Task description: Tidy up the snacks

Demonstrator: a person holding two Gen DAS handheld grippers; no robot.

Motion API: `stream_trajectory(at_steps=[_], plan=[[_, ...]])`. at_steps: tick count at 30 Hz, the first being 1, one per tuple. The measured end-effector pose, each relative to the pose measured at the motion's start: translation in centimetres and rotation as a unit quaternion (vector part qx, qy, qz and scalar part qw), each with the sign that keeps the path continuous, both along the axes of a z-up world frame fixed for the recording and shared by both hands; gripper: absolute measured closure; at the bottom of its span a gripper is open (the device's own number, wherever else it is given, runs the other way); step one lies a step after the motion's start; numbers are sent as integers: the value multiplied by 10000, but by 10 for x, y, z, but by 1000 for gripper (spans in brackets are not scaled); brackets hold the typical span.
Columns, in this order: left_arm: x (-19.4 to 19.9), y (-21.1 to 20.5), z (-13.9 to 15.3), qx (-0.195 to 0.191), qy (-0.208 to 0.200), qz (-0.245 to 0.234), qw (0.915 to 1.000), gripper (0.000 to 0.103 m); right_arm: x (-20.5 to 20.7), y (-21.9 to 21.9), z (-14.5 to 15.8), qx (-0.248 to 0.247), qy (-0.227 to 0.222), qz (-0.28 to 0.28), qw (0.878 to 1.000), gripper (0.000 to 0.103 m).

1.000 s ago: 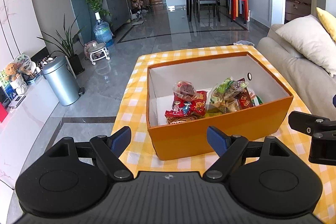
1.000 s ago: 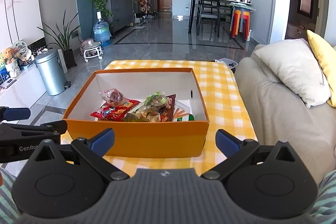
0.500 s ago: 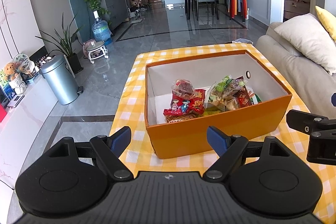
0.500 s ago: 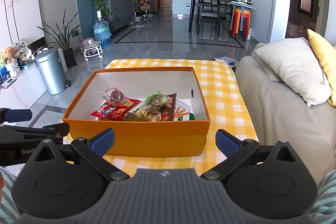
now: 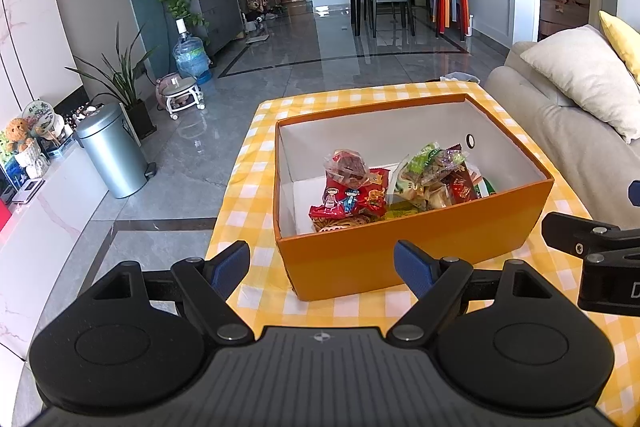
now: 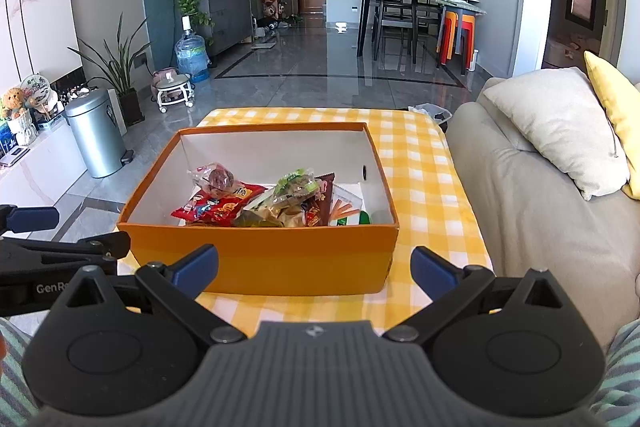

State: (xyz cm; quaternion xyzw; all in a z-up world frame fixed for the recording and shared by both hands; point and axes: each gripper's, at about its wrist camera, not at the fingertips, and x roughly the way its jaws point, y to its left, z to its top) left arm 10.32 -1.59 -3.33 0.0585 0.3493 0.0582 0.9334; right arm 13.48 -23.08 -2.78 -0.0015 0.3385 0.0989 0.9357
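Note:
An orange box (image 5: 416,247) (image 6: 260,259) with white inner walls stands on a table under a yellow checked cloth (image 5: 256,163) (image 6: 416,163). Inside lies a heap of snack packets: a red packet (image 5: 352,199) (image 6: 218,205), a clear bag with dark pieces (image 5: 346,169) (image 6: 216,179), and a green-topped bag (image 5: 428,167) (image 6: 294,183). My left gripper (image 5: 322,269) hangs open before the box's near left corner, nothing between its fingers. My right gripper (image 6: 314,269) is open in front of the box's near wall, also empty. Each gripper shows at the edge of the other's view.
A beige sofa (image 6: 532,211) with a cream cushion (image 6: 560,131) runs along the table's right side. A metal bin (image 5: 112,151) (image 6: 96,135), potted plants and a water bottle (image 6: 192,57) stand on the grey tiled floor to the left. Striped fabric (image 6: 616,379) shows at the bottom corners.
Both views have drifted back and slightly up from the box. The jaws stay open and the snacks have not moved.

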Motion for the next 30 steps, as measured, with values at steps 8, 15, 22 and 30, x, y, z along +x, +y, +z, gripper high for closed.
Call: stream_trajectory(at_steps=[8,15,22,30], plan=[[0,-1,0,-13,10,-7,10000,7,0,-1,-1,-12,49,-46,10000,4],[0,-1,0,-12,11,-15,10000,7,-1,-2,1,-33,54,-65,10000,4],[-1,-1,0,-15,10,-19,10000,7,-2,-2,2,-58,57,-83,9999,4],[0,-4,2,-33,-1,-22,10000,7,-3,-4,2,-65,54,-84,9999,4]])
